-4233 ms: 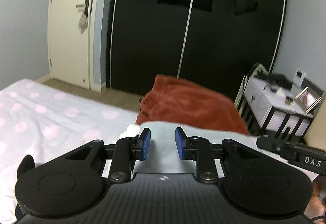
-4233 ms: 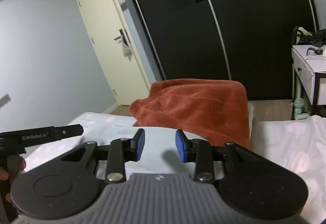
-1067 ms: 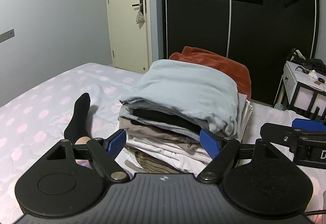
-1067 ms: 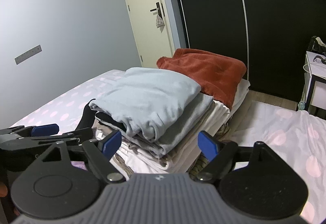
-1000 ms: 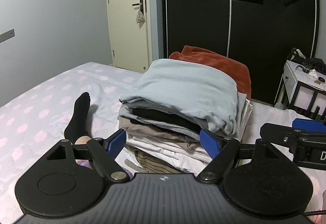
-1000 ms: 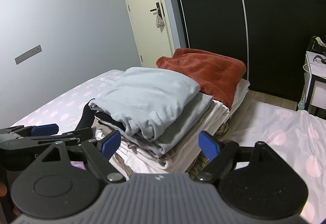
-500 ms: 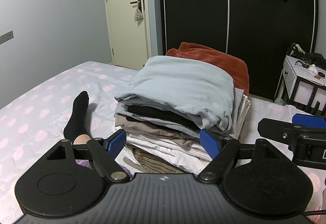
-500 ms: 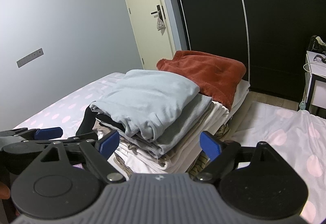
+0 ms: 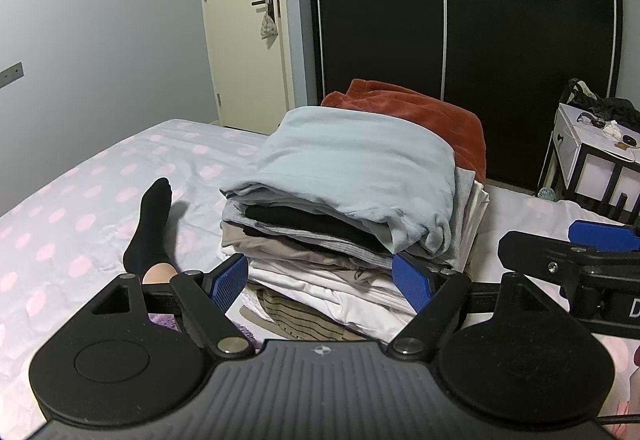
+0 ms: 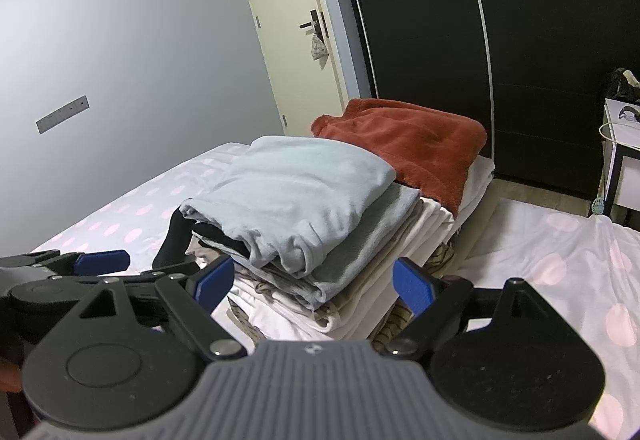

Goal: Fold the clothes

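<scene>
A stack of folded clothes (image 9: 320, 260) (image 10: 352, 264) stands on the bed. A light blue folded garment (image 9: 352, 168) (image 10: 304, 200) lies on top, over black, grey, beige and white layers. A rust-red fleece (image 9: 432, 116) (image 10: 408, 144) lies behind it. My left gripper (image 9: 322, 282) is open, its blue pads wide apart just in front of the stack's lower layers, holding nothing. My right gripper (image 10: 314, 284) is open too, close to the stack's near corner. Each gripper shows at the edge of the other's view.
A person's foot in a black sock (image 9: 150, 224) rests on the pink-dotted sheet (image 9: 80, 208) left of the stack. A white side table (image 9: 592, 160) stands at the right. Black sliding wardrobe doors (image 9: 460, 20) and a cream door (image 9: 244, 20) lie behind.
Since 4.2 s ago both grippers have opened and drawn back from the light blue garment, which now lies on the stack. Over the last second both views shifted only slightly.
</scene>
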Tool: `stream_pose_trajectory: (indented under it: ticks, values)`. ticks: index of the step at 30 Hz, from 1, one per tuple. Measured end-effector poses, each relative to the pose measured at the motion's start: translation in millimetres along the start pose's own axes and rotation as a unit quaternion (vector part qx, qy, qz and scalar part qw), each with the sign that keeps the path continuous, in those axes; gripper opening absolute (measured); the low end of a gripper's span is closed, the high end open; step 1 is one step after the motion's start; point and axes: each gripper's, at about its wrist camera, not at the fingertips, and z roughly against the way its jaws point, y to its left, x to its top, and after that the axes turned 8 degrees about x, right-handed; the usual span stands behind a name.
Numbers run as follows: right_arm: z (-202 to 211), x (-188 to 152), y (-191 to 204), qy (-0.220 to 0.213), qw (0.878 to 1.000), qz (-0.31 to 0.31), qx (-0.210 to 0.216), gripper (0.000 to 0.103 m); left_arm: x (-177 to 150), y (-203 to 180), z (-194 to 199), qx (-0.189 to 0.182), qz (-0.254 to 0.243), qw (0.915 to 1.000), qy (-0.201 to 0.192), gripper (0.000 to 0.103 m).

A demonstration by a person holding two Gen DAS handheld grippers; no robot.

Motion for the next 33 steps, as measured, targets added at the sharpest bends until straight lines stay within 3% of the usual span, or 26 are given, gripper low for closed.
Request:
stream_pose_trajectory:
  ticks: [33]
  values:
    - [2.1,0.9,0.2,-0.002,1.000,-0.004,0.008,0.088,1.8,-5.4,0.8,-0.005,-0.011,0.9999,0.003,0.079]
